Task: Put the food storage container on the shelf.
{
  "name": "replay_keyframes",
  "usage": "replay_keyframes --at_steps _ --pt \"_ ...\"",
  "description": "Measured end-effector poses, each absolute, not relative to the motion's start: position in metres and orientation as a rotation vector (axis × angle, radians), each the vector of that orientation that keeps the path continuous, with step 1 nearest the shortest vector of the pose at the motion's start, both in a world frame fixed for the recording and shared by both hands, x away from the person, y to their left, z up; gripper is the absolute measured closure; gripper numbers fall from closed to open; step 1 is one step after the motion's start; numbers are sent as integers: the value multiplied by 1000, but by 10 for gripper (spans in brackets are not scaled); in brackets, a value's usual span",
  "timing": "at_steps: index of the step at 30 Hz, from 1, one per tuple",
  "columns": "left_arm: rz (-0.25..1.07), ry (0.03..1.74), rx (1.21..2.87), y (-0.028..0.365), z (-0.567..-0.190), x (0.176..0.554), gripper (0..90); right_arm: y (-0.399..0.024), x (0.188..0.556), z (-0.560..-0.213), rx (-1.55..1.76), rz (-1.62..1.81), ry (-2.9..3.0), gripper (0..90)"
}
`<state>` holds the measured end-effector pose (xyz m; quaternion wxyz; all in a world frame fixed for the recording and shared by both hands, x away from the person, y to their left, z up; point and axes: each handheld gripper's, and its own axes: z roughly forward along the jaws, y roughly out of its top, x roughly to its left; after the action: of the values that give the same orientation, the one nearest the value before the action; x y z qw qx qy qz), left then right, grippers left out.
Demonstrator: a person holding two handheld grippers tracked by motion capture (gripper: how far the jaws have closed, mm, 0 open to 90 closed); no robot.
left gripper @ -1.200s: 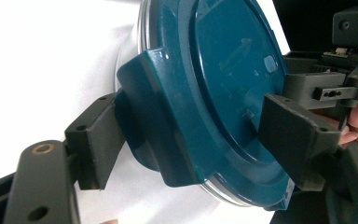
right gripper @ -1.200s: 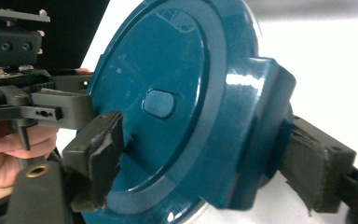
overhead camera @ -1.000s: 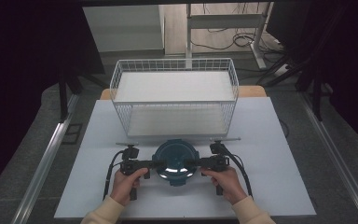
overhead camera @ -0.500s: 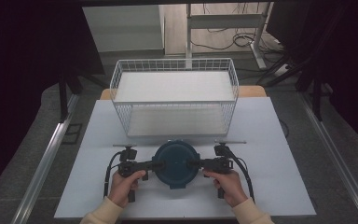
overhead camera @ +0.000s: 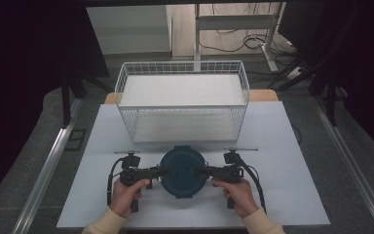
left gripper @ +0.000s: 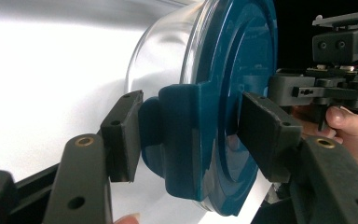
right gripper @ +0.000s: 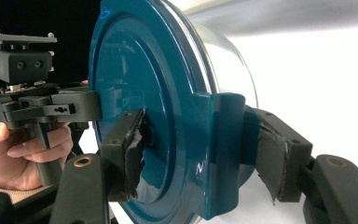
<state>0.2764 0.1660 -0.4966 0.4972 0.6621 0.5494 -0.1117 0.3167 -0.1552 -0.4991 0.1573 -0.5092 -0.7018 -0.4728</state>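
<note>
A round container point(overhead camera: 182, 170) with a dark teal lid point(left gripper: 242, 70) and a clear body point(left gripper: 163, 51) sits on the white tabletop point(overhead camera: 292, 195), between my two grippers. My left gripper point(overhead camera: 161, 171) is shut on the lid's left side clip point(left gripper: 182, 140), one pad above it and one below. From the other side, my right gripper point(overhead camera: 202, 171) grips the opposite clip point(right gripper: 223, 149); its jaws have just been closing and both pads press on it. A hand holds each gripper. The right gripper's body point(left gripper: 335, 88) shows beyond the lid, and so does the left gripper's body point(right gripper: 42, 107).
A white wire basket point(overhead camera: 182, 108) with a pale floor stands just behind the container. Two thin grey rods point(overhead camera: 126, 151) point(overhead camera: 241, 148) lie on the table in front of it. Dark floor and metal rails flank the table.
Both grippers' jaws have closed onto the lid's side clips. A bright glint on the lid is gone. The hands and the container have hardly shifted.
</note>
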Motion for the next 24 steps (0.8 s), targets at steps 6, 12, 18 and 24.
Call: replay_keyframes --at_steps 6,12,18,24 --pt "-239 1287 1607 165 -484 270 422 -156 311 -482 -1397 -1427 -2094 384" --pt "-204 1260 1602 163 -473 264 421 -157 305 -468 -1364 -1482 -2133 384" --pt "-211 1243 1603 163 -470 263 421 -157 301 -460 -1346 -1501 -2180 384" --pt "-195 1220 1614 165 -465 264 422 -157 300 -455 -1335 -1527 -2194 384"
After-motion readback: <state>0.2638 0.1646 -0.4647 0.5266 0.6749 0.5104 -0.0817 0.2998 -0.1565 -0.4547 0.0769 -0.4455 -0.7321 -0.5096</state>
